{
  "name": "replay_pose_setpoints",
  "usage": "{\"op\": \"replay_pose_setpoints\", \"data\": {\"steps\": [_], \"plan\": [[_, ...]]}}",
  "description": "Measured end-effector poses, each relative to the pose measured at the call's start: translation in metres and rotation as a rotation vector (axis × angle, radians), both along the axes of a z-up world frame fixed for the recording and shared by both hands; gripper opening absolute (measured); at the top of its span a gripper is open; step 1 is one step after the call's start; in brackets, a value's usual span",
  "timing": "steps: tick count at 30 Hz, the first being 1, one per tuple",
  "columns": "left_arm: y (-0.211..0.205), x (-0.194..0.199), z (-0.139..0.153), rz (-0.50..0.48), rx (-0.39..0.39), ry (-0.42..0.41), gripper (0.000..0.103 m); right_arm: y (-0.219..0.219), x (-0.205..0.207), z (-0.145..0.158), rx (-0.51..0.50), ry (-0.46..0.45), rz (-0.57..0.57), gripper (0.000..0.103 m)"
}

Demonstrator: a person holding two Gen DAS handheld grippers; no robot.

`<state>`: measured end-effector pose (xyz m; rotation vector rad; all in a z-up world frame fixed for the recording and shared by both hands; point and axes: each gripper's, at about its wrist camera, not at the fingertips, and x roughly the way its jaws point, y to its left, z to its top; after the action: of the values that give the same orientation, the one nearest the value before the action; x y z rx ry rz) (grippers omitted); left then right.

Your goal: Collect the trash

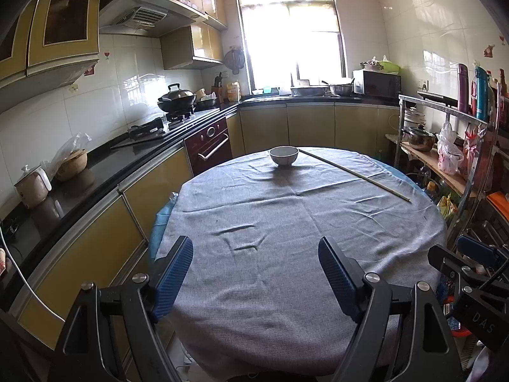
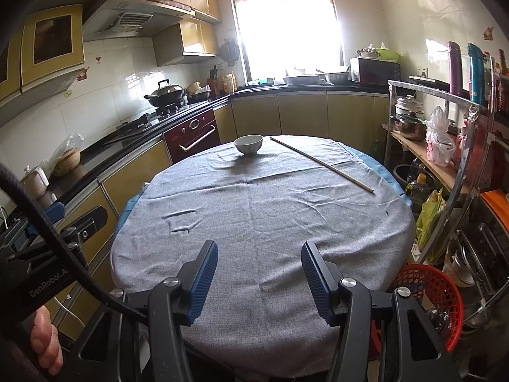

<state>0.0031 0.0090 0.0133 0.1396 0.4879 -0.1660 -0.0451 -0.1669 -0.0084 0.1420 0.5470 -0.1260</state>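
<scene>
**Both grippers empty at the near edge; the only loose items lie far across the table**

The left gripper [image 1: 256, 273], black-framed with ribbed blue pads, hangs over the near edge of the round table, its jaws spread wide with nothing between them. The right gripper [image 2: 259, 272], of the same make, sits beside it with its jaws parted less widely and likewise empty. A hand [image 2: 46, 340] shows at the lower left of the right wrist view, grasping the left tool's handle.

Beneath both lies the wrinkled grey woven tablecloth [image 1: 286, 238], which covers the table and shows no obvious scrap or wrapper nearby. At the far side stands a small white ceramic bowl [image 1: 283, 155], upright; whether anything lies inside it cannot be told. Near it, apart from it, a long thin pale stick [image 1: 353, 173] runs diagonally toward the right edge.

If the stick is the trash, it looks light, stiff and narrow, lying flat on soft cloth, so it would likely roll or slip from a loose pinch; a hold near its middle, jaws crossing it, should balance it best. The bowl looks hard, smooth and breakable, best taken by its rim.

Below the table's right side sits a red perforated plastic basket [image 2: 445, 305], possibly the place for the trash.
</scene>
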Motion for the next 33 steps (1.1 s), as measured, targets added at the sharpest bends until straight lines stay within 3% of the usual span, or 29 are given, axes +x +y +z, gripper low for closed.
{"op": "replay_pose_setpoints", "data": {"steps": [33], "plan": [[0.003,0.009,-0.011,0.031,0.009,0.028,0.082,0.003,0.015,-0.004,-0.017,0.018,0.025,0.059]]}}
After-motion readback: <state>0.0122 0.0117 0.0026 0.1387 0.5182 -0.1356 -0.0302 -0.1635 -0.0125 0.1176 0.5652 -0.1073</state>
